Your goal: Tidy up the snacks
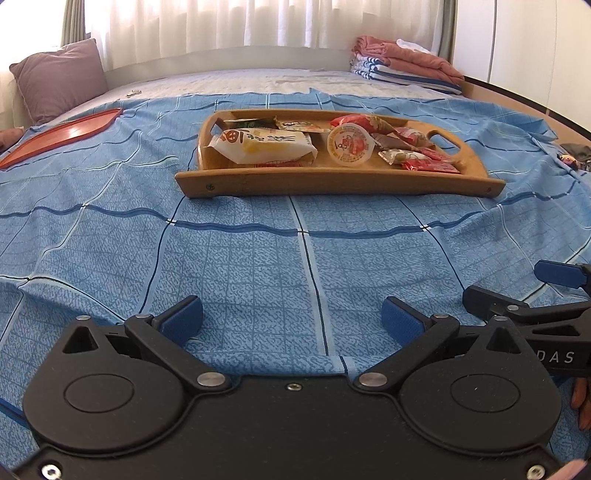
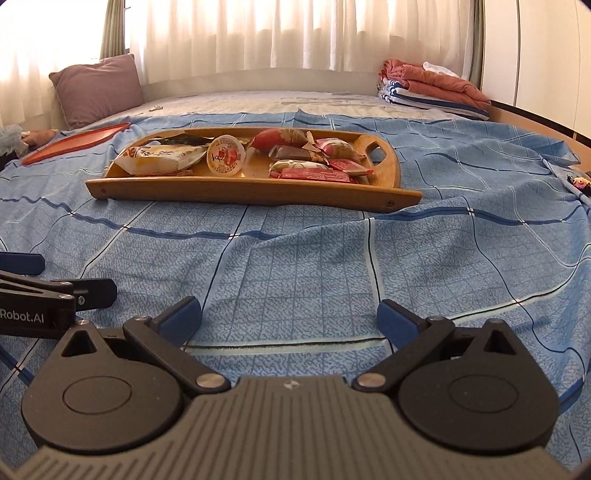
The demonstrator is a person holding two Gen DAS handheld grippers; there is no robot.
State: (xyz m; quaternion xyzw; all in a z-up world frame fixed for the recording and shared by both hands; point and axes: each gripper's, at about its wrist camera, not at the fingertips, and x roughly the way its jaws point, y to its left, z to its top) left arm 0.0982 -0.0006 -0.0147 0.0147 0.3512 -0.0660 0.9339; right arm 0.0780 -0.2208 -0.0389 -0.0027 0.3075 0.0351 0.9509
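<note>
The snacks lie together in a wooden tray (image 1: pixel 332 182) on the bed, well ahead of both grippers.

Nearest the cameras, the left gripper (image 1: pixel 291 317) and the right gripper (image 2: pixel 290 315) sit low over the blue checked sheet (image 1: pixel 240 266), side by side, each with its blue-padded fingers (image 1: pixel 183 319) spread wide and holding nothing. In the left wrist view the right gripper's fingers show at 3 o'clock; in the right wrist view the left gripper's fingers show at 9 o'clock.

Beyond them, at 12 o'clock in the left view and about 11 o'clock in the right view, the tray rests flat on the sheet with its long side toward the grippers. At its left end lies a white and yellow packet (image 1: pixel 264 146), with a dark green packet (image 1: pixel 251 123) behind it. Near the middle a round sealed cup (image 1: pixel 349 144) leans with its printed lid toward the cameras. To the right of the cup are several red wrappers (image 1: pixel 430 162), a brown one and a larger red bag (image 1: pixel 354 122) behind them.

Farther off at 10 o'clock a red tray (image 1: pixel 62 134) lies on the sheet. Behind it a mauve pillow (image 1: pixel 61 79) leans at the bed's edge. At 1 o'clock a stack of folded bedding (image 1: pixel 406 62) sits at the far edge, in front of white curtains (image 1: pixel 258 22).
</note>
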